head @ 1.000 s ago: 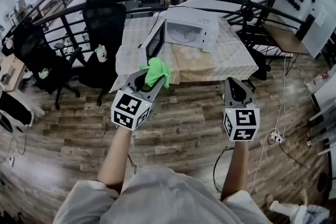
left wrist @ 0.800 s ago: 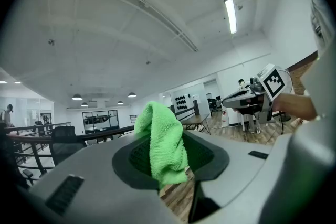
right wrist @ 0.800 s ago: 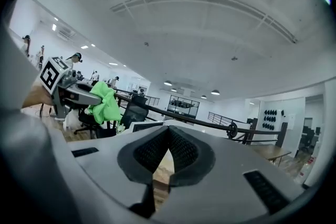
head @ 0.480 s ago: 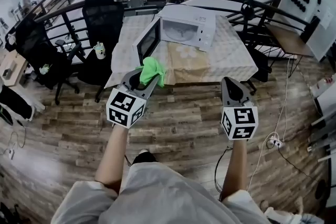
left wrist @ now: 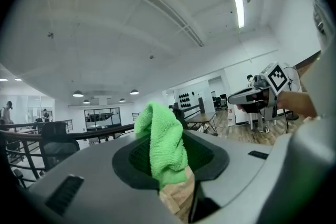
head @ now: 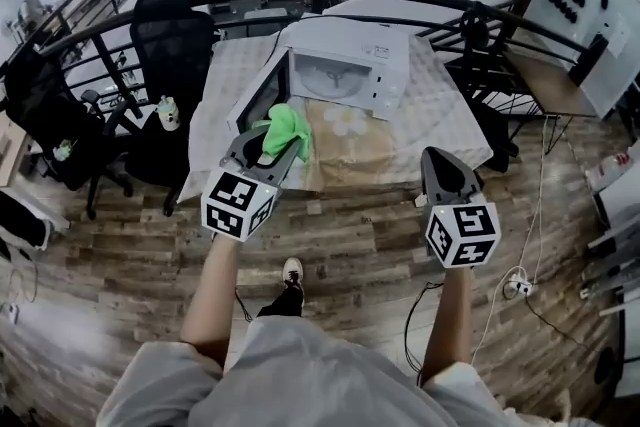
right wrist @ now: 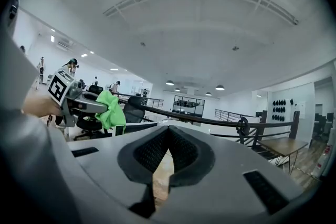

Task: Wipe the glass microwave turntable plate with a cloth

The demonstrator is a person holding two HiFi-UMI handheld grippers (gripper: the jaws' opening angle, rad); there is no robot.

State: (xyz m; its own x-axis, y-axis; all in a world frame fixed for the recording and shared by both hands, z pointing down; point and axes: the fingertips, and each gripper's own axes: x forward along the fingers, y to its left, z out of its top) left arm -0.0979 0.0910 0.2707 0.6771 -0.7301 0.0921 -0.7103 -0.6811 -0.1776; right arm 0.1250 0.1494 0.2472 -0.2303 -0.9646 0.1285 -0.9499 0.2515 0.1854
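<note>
Between left gripper (head: 272,143) jaws, crumpled fuzzy green cloth (left wrist: 164,150).

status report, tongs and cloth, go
Left tongs shut on green cloth. Right tongs shut, empty. Microwave on table ahead, door open; turntable plate not made out.

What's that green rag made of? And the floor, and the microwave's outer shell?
The green rag looks like microfibre or terry: a fuzzy, looped, matte pile shows up close. The floor looks like wood planks or wood-look laminate, with brown grain in staggered boards and a slight sheen. The microwave has a smooth white shell, painted metal or plastic; I cannot tell which.
</note>
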